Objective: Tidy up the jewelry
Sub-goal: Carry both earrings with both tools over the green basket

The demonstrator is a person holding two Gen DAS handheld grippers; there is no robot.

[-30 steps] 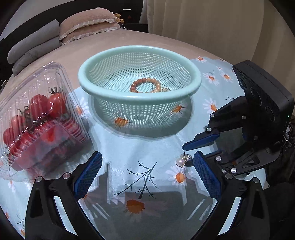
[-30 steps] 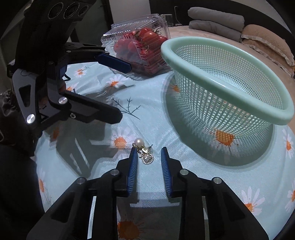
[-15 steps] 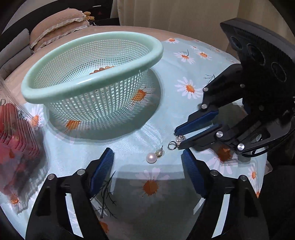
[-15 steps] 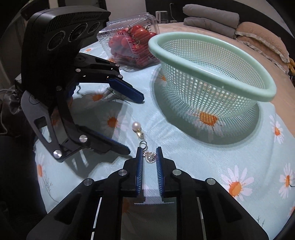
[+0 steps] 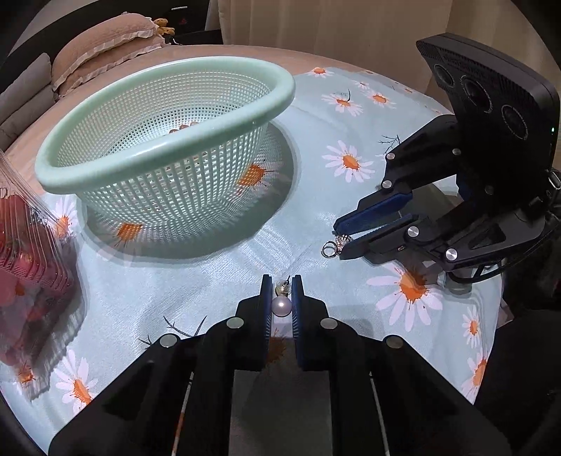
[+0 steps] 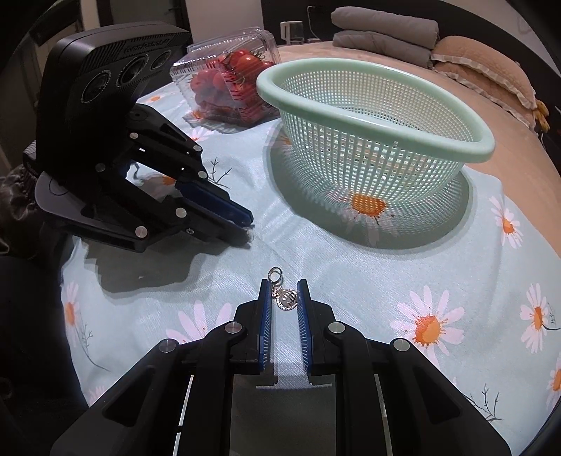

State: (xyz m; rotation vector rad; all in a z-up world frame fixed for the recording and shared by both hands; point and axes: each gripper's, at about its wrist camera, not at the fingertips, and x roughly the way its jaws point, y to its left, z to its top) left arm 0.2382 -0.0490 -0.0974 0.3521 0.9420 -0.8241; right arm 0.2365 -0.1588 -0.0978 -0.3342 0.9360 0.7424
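Note:
My left gripper [image 5: 281, 280] is shut on a pearl earring [image 5: 281, 305], its white pearl pinched between the blue pads just above the daisy cloth. My right gripper [image 6: 284, 285] is shut on a silver pendant earring [image 6: 286, 298], whose ring sticks out past the fingertips. The right gripper also shows in the left wrist view [image 5: 338, 242] with the silver ring [image 5: 329, 250] hanging from its tips. The left gripper shows in the right wrist view [image 6: 247, 229]. A mint green mesh basket [image 5: 168, 140] stands behind, with brown beads [image 5: 182, 128] inside.
A clear plastic box of red tomatoes [image 6: 231, 87] stands left of the basket [image 6: 371, 115]. The light blue daisy cloth [image 6: 438, 280] covers the round table. Folded grey blankets [image 6: 382, 31] and tan pillows [image 5: 108, 38] lie on a bed beyond.
My left gripper has moved forward and closed on the pearl earring. My right gripper has closed tighter on the silver pendant, and the two earrings have come apart.

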